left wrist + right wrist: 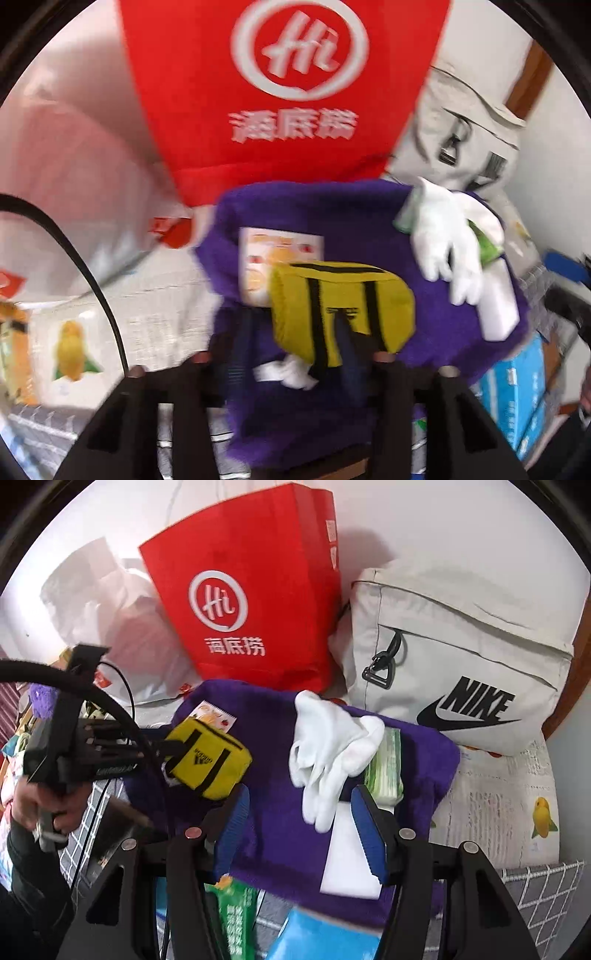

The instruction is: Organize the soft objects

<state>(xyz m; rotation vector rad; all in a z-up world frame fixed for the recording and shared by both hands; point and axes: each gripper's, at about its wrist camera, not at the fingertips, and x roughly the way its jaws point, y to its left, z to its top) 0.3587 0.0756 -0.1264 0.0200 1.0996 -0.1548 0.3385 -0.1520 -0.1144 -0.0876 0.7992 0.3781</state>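
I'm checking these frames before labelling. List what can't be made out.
- Left tool's grip on the yellow pouch: left wrist view is motion-blurred; in the right wrist view its tip meets the pouch, contact unclear.
- Packet under the pouch: mostly covered, print unreadable.
- Green pack: partly hidden by the white gloves.
- Blue box: cut off by the bottom edge, right wrist view.

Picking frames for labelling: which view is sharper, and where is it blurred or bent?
Right wrist view is sharper: the red bag print reads cleanly, only the bottom edge smears. Left wrist view is motion-blurred throughout, with the yellow pouch soft. Both show fisheye bending and dark corners.
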